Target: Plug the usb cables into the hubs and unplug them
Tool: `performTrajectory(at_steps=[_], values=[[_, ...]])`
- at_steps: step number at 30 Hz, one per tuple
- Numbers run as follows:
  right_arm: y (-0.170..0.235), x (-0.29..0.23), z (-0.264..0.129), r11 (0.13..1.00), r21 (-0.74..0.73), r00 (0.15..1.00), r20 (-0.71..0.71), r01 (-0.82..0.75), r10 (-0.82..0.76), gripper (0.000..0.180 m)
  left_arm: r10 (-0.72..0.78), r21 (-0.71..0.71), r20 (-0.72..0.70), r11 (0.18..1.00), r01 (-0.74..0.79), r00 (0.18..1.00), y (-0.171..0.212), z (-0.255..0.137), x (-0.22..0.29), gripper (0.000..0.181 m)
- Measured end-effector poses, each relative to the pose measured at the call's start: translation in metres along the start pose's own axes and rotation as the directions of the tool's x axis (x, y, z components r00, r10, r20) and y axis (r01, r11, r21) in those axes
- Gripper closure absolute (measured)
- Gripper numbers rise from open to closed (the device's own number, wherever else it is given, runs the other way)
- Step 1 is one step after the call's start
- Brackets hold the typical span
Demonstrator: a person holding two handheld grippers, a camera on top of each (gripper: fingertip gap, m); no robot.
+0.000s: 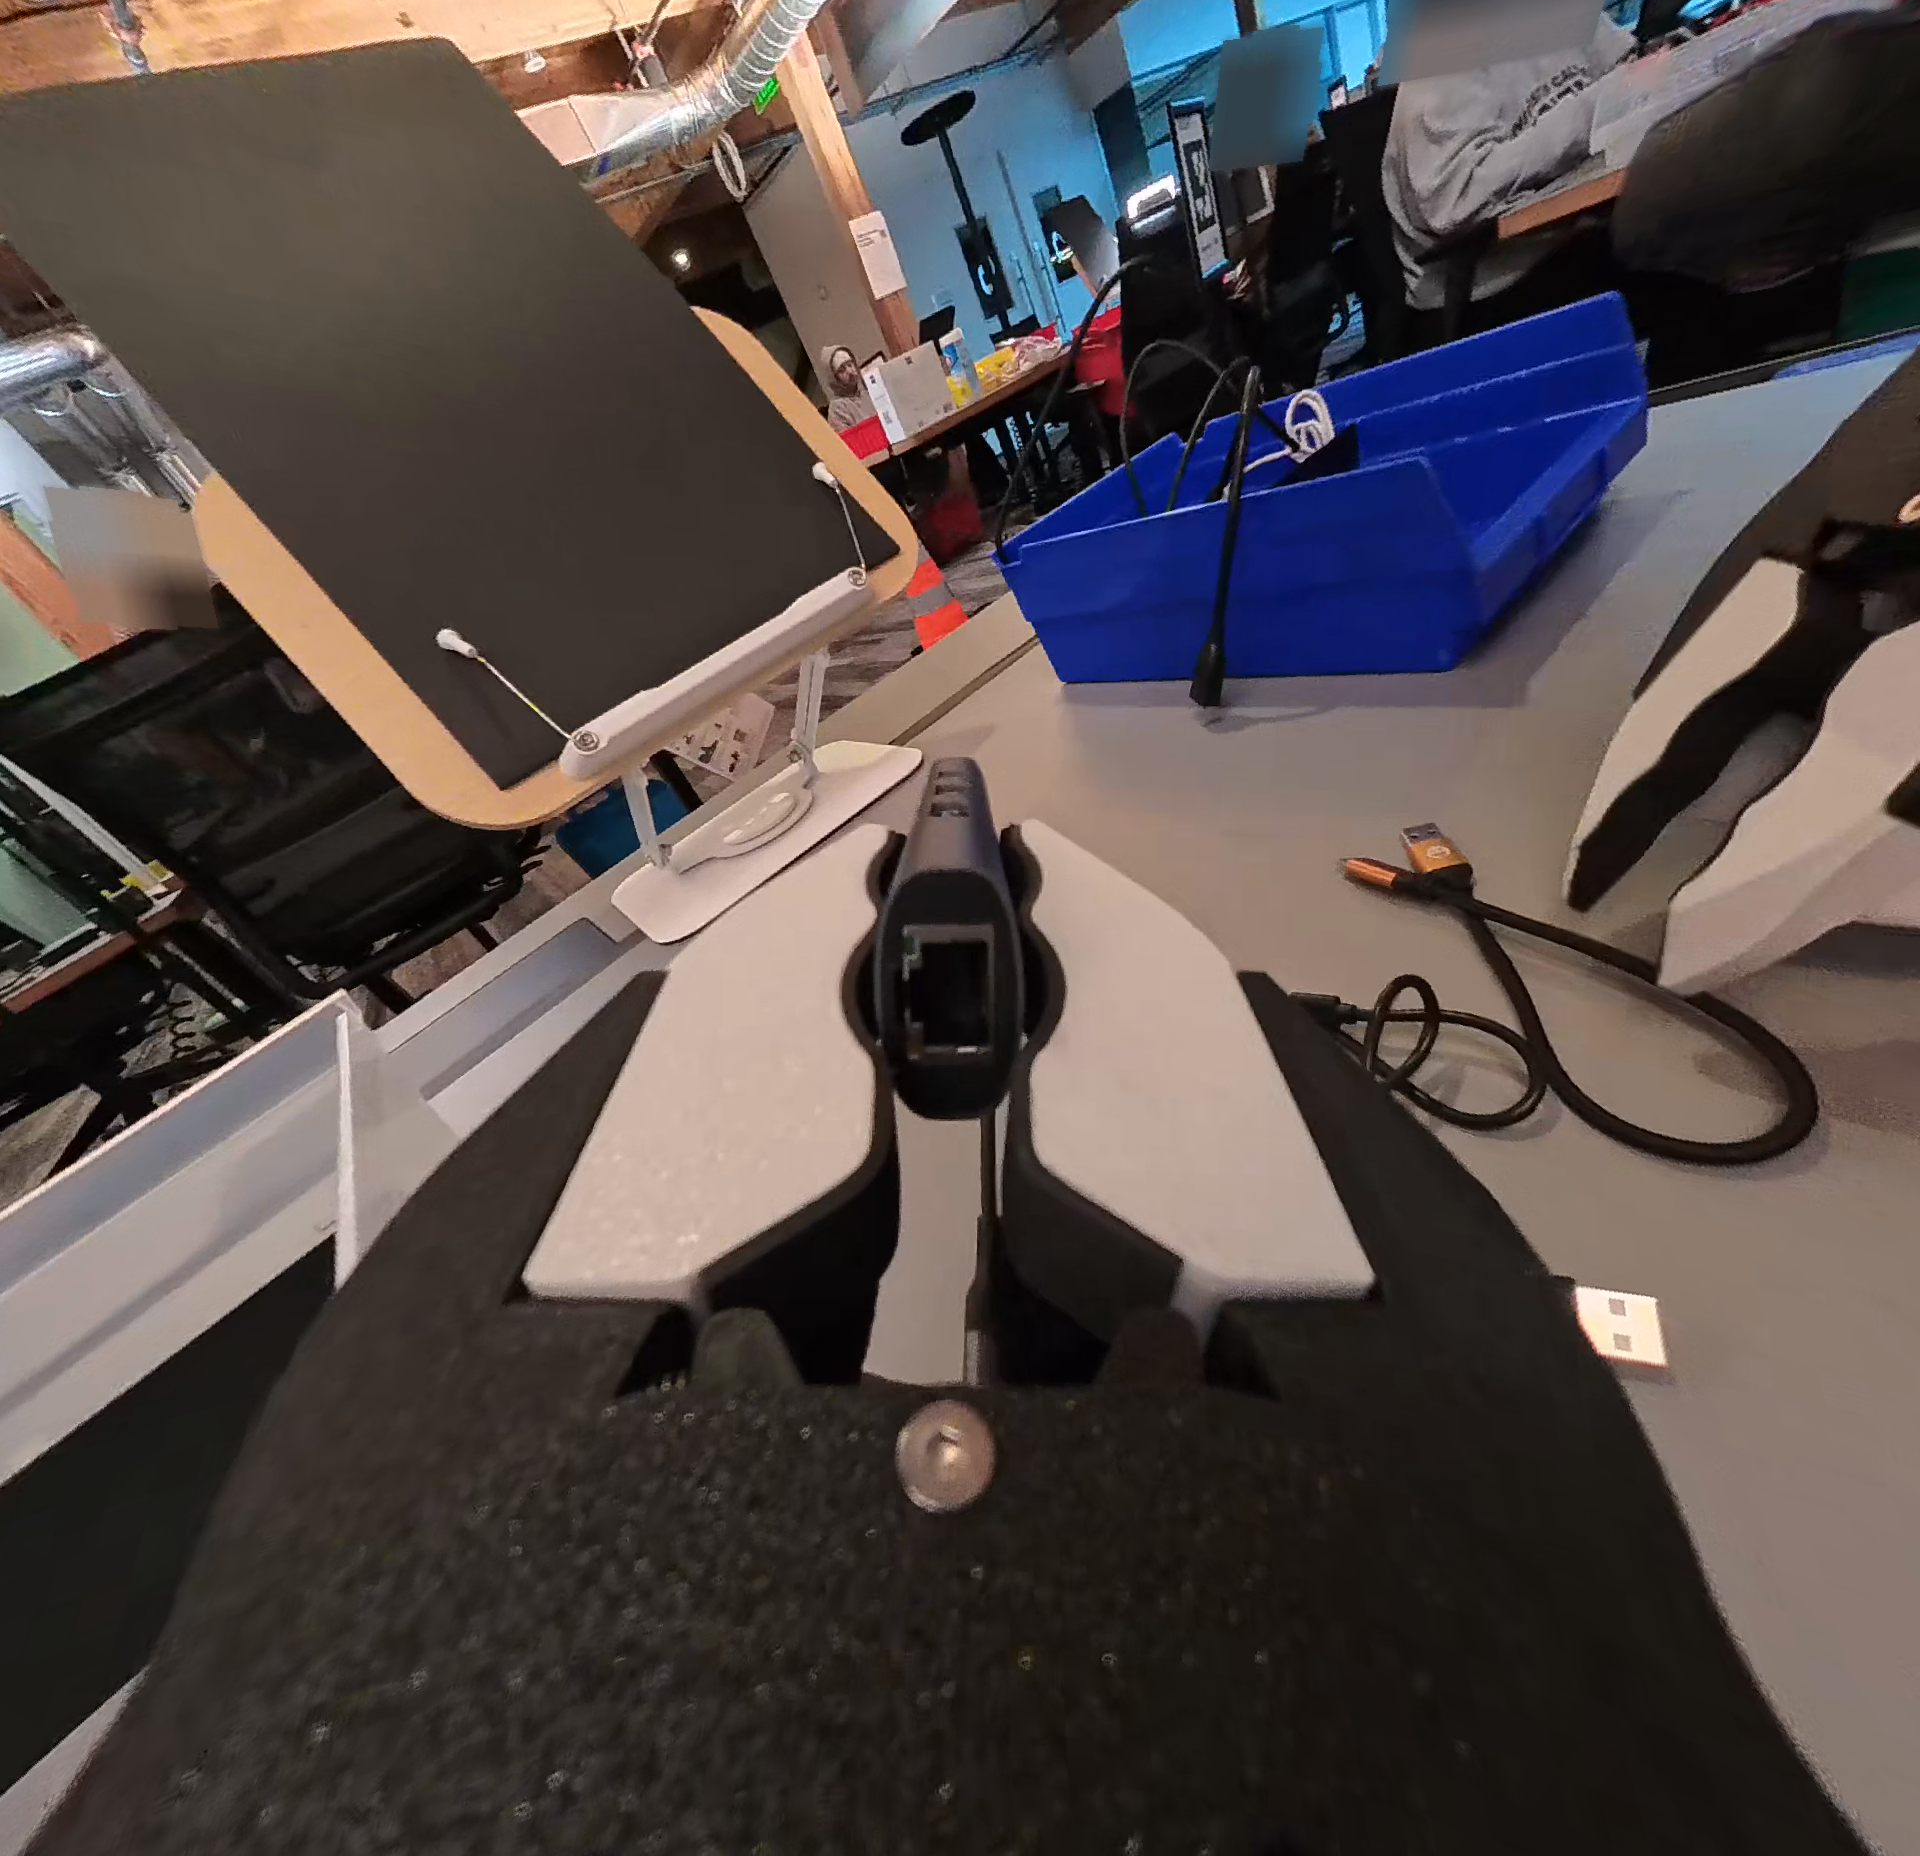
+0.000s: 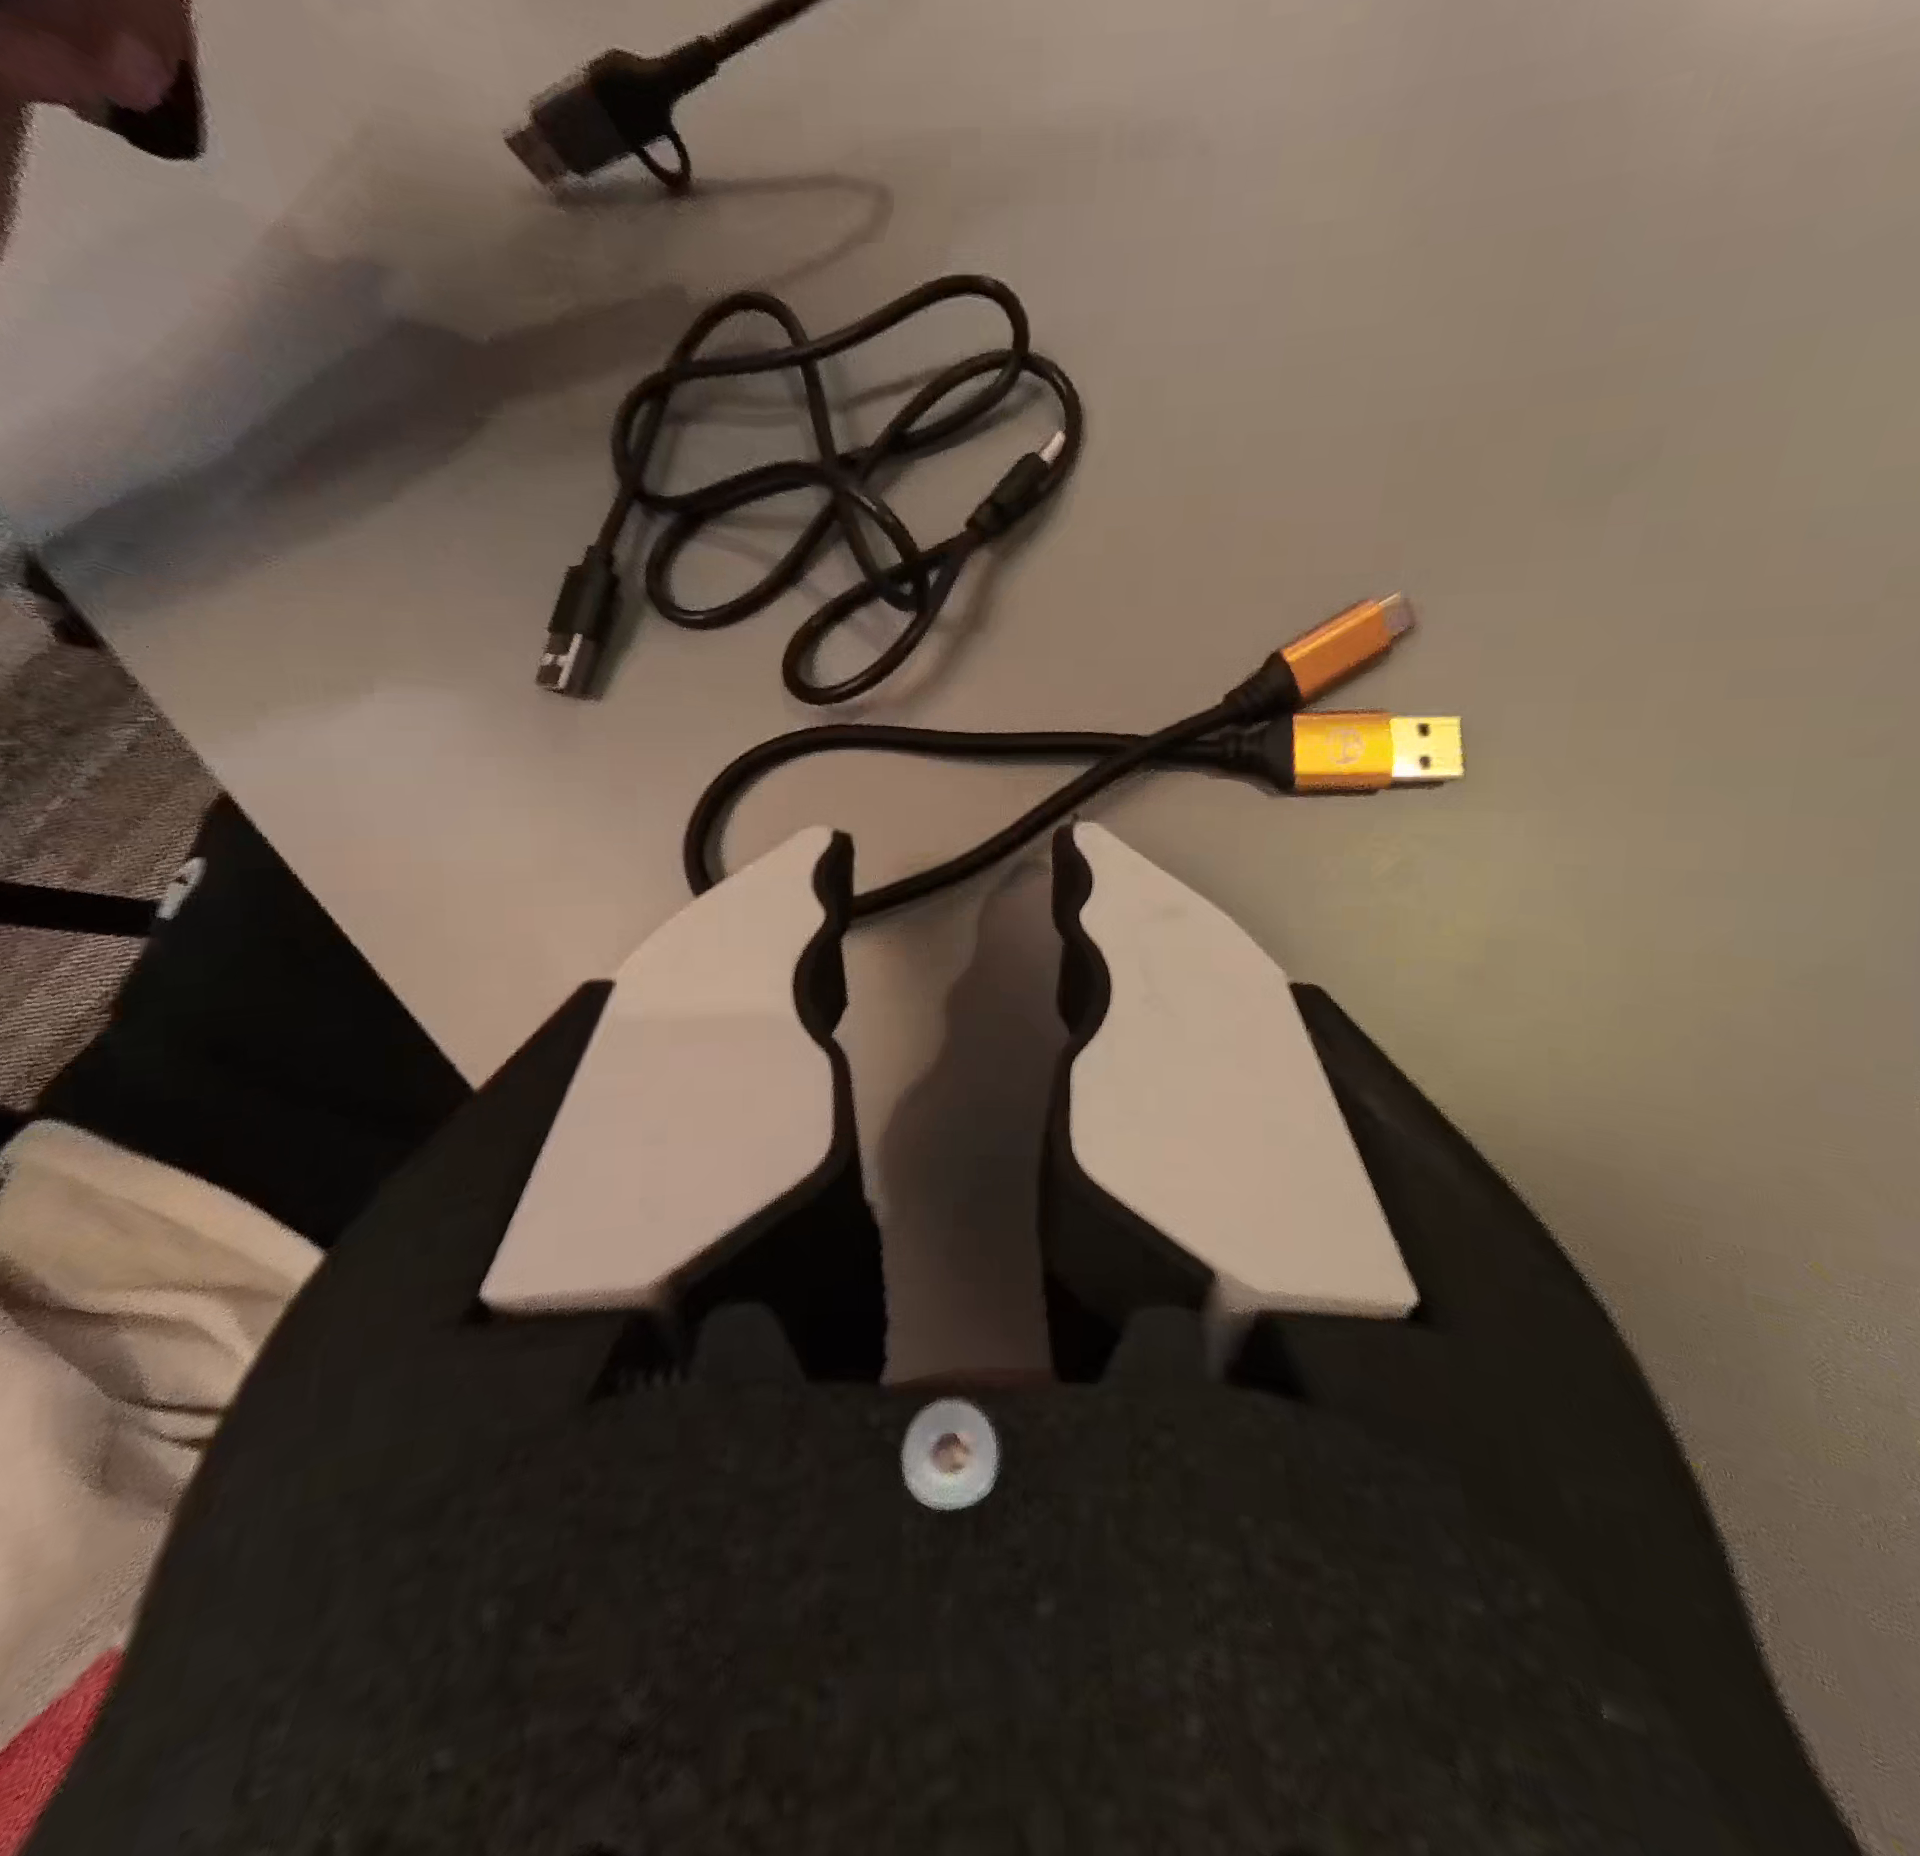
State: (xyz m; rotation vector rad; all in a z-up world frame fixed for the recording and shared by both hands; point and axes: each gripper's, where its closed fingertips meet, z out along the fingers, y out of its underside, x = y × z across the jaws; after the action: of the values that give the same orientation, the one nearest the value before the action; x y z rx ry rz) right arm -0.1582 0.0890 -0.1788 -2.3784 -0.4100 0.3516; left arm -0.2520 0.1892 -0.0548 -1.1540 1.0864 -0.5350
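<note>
No legible text worth logging in either view. Items that carry markings:
- orange metal USB-A plug (image 2: 1340, 752) on the black cable: small round embossed logo, no lettering resolvable; the same plug (image 1: 1434, 850) is too small in the left wrist view.
- white paper sheet (image 1: 878, 253) on the wooden post: printed lines, too small.
- grey sweatshirt (image 1: 1486, 133) on a seated person: dark lettering across the back, partly folded.
- black-and-white square-pattern marker board (image 1: 1195, 170): code pattern only.
- white printed sheet with black pictograms (image 1: 727, 741) under the stand: half hidden.
- small green ceiling sign (image 1: 767, 92): blurred.
</note>
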Motion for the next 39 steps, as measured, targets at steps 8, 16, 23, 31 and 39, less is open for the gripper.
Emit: performTrajectory(at_steps=[8,16,23,31,39], values=[[0.011,0.027,0.006,0.989,-0.120,0.990,-0.097,0.090,-0.102,0.176,-0.049,0.013,-0.016,0.999,0.049,0.999,0.000,0.000,0.000,0.164],[-0.013,0.092,-0.039,0.948,0.044,0.948,-0.054,0.317,-0.314,0.176,-0.048,0.005,-0.038,0.999,0.048,0.998,0.000,0.001,0.006,0.164],[0.016,0.113,-0.019,0.971,-0.107,0.966,-0.122,0.215,-0.227,0.166,-0.038,-0.008,-0.050,0.999,0.037,0.998,0.001,0.003,0.010,0.164],[-0.020,0.025,-0.033,0.897,0.139,0.893,0.114,0.419,-0.435,0.140,-0.035,-0.003,-0.058,0.999,0.035,0.998,0.002,0.002,0.009,0.164],[0.007,0.021,0.011,0.896,0.036,0.873,0.213,0.442,-0.439,0.166,0.074,0.056,-0.081,0.996,-0.070,0.994,-0.008,0.001,0.023,0.164]])
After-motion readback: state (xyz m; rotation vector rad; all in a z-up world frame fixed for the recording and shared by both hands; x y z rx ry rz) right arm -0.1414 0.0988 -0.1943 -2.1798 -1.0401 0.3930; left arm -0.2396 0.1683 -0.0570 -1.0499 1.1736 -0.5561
